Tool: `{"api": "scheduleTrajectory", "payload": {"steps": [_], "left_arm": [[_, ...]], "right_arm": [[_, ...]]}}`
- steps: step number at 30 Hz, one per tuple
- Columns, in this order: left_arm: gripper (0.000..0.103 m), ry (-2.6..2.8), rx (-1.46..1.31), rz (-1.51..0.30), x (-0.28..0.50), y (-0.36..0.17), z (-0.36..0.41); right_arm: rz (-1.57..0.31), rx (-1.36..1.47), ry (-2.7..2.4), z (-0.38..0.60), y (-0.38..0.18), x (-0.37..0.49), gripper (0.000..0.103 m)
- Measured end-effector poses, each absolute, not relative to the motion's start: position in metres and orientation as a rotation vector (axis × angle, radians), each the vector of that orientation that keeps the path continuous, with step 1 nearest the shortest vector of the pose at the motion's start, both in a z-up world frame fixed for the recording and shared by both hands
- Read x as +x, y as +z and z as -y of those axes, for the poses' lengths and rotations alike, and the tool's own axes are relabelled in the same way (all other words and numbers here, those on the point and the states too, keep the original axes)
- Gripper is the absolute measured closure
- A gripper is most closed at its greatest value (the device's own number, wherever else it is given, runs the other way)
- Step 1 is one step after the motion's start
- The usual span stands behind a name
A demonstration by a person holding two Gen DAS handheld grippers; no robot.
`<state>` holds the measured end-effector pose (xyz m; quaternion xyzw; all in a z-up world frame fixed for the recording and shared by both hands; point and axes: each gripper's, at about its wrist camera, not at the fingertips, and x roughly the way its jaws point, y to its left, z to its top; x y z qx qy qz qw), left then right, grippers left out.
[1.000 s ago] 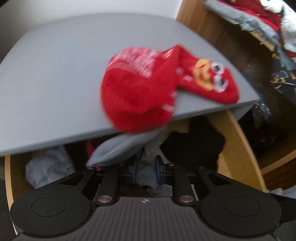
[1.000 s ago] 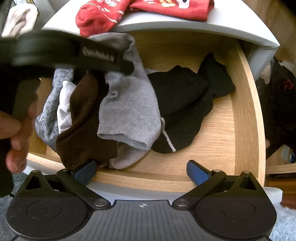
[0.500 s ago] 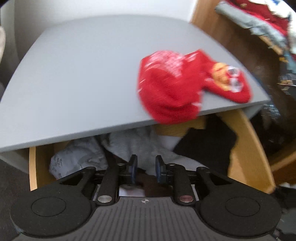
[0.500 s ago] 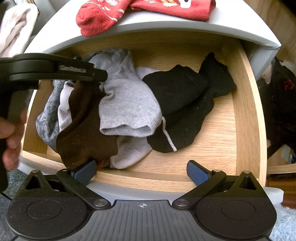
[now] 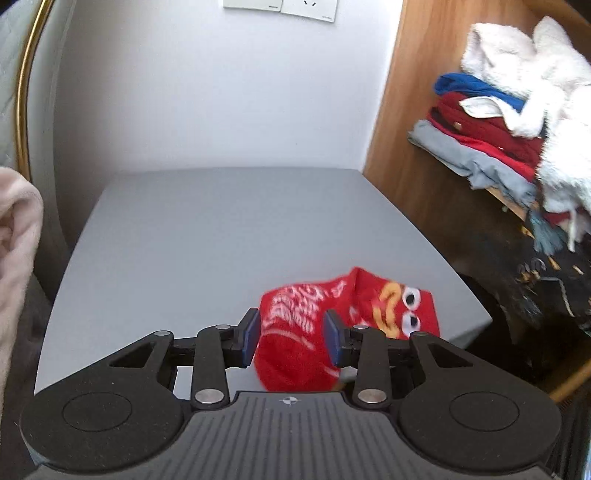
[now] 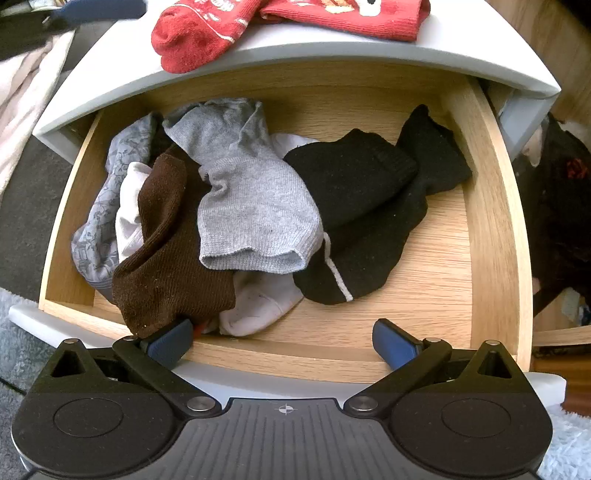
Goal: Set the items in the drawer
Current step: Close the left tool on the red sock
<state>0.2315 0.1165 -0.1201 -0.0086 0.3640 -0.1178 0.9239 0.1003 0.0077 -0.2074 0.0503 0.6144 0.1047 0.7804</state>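
The left gripper [image 5: 291, 338] hangs above the grey top [image 5: 207, 236] of the drawer unit, its jaws partly apart and having just been opening; the red socks [image 5: 332, 321] lie on that top near its front right edge, showing between the blue pads [image 5: 249, 336], which do not seem to press on them. The right gripper [image 6: 284, 341] points steeply down at the open wooden drawer [image 6: 491, 229], jaws spread wide and empty, its left pad right at the heap. Inside, a grey sock [image 6: 251, 206] lies on top of a brown sock [image 6: 166, 266], white socks [image 6: 258, 302] and a patterned grey cloth [image 6: 96, 221] on the left side, with black socks [image 6: 369, 206] to their right. In that view the red socks [image 6: 207, 33] overhang the top's front edge above the drawer
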Motion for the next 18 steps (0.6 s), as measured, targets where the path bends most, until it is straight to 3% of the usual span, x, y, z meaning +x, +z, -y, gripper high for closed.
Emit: {"api": "scheduleTrajectory", "payload": {"steps": [8,11,18], "left_arm": [[0.063,-0.178,-0.052,-0.800,0.226,-0.143,-0.122],[0.090,-0.208,-0.078,-0.793,0.220,-0.146,-0.127],[0.096,-0.221,-0.123,-0.793,0.219,-0.147,-0.132]], "right_arm": [[-1.331,0.099,0.220,-0.010,-0.208,0.102,0.000],[-1.330,0.091,0.222,-0.009,-0.207,0.101,0.000],[-1.328,0.090,0.222,-0.009,-0.207,0.101,0.000]]}}
